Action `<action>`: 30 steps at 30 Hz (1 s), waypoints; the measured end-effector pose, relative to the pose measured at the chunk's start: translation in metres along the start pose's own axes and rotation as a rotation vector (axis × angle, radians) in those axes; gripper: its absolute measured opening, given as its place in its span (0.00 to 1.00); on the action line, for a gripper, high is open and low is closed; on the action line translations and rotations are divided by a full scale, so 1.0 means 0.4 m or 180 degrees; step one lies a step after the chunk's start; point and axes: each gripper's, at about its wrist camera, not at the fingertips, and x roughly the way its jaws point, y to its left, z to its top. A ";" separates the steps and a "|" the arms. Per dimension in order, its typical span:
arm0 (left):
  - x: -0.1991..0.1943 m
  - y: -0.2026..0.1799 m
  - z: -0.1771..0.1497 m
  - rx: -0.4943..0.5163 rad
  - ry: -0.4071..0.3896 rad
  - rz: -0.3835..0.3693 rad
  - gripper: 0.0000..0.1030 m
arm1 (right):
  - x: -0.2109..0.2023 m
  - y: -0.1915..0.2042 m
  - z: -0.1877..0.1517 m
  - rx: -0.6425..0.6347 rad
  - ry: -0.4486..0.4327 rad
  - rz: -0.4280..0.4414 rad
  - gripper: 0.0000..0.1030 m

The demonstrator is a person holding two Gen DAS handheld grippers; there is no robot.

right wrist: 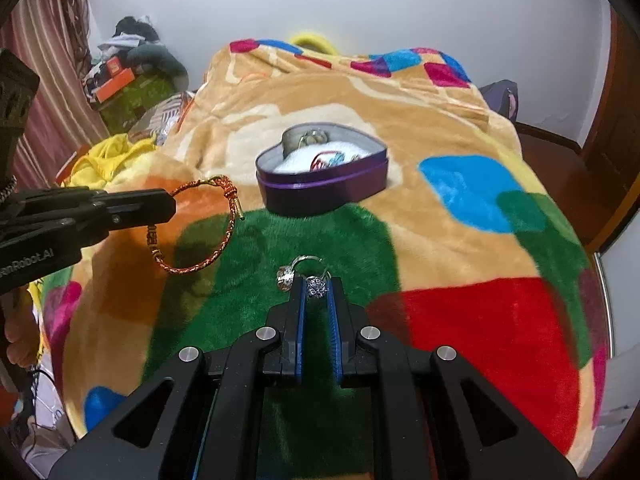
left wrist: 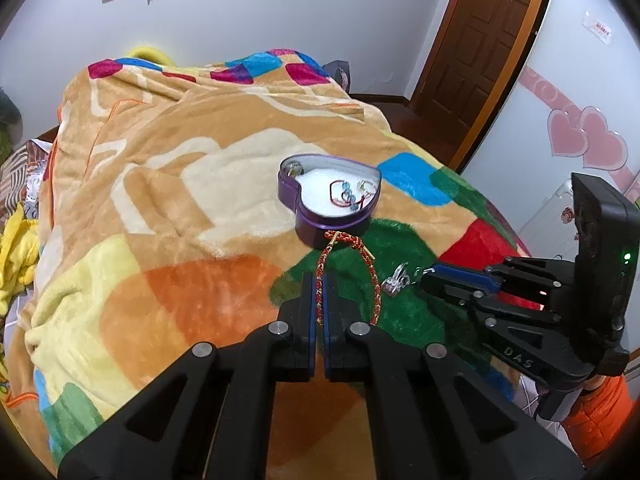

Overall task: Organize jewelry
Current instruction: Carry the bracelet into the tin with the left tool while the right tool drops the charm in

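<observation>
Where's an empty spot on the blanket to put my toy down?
Free patches: the red square right of the right gripper, the blue patch right of the purple heart box, and the tan stretch beyond the box. Crowded: the green patch, where the left gripper pinches the braided bracelet and the right one holds a ring.

Left gripper (left wrist: 319,285) held level, jaws pinched onto red-gold cord bracelet (left wrist: 362,264), loop lifted just short of purple heart box (left wrist: 320,216). Right gripper (right wrist: 317,285) kept low, nearer than box, jaws clamped on stone-set silver ring (right wrist: 316,286) (narrow gap between pads). Orange sleeve (left wrist: 596,404) seen behind right gripper.
</observation>
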 end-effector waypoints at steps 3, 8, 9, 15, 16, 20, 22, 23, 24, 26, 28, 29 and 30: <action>-0.015 -0.005 0.013 0.0007 -0.0061 -0.0004 0.01 | -0.030 -0.011 0.014 0.0036 -0.0103 -0.0023 0.09; -0.037 -0.018 0.037 0.0040 -0.0157 -0.0005 0.01 | -0.077 -0.017 0.038 0.0055 -0.0277 -0.0056 0.09; -0.039 -0.020 0.041 0.0047 -0.0170 -0.0004 0.01 | -0.086 -0.016 0.042 0.0049 -0.0313 -0.0066 0.09; -0.053 -0.029 0.071 0.0083 -0.0273 -0.0004 0.01 | -0.123 -0.013 0.079 0.0019 -0.0501 -0.0084 0.09; -0.055 -0.031 0.078 0.0090 -0.0291 -0.0005 0.01 | -0.128 -0.013 0.083 0.0013 -0.0524 -0.0084 0.09; -0.058 -0.034 0.101 0.0109 -0.0355 -0.0004 0.01 | -0.144 -0.006 0.108 -0.0020 -0.0647 -0.0067 0.09; -0.056 -0.032 0.115 0.0111 -0.0384 -0.0008 0.01 | -0.148 -0.001 0.123 -0.0034 -0.0708 -0.0047 0.09; -0.055 -0.031 0.121 0.0114 -0.0396 -0.0003 0.01 | -0.148 -0.001 0.128 -0.0037 -0.0727 -0.0043 0.09; -0.054 -0.030 0.126 0.0119 -0.0409 0.0004 0.01 | -0.147 0.001 0.136 -0.0039 -0.0752 -0.0035 0.09; -0.050 -0.027 0.139 0.0127 -0.0432 0.0008 0.01 | -0.143 0.002 0.148 -0.0043 -0.0785 -0.0012 0.09; -0.044 -0.023 0.152 0.0131 -0.0451 0.0014 0.01 | -0.135 0.005 0.164 -0.0054 -0.0809 0.0002 0.09; -0.040 -0.021 0.157 0.0132 -0.0459 0.0022 0.01 | -0.131 0.006 0.170 -0.0059 -0.0819 0.0014 0.09; -0.036 -0.018 0.162 0.0134 -0.0466 0.0031 0.01 | -0.127 0.008 0.176 -0.0062 -0.0830 0.0031 0.09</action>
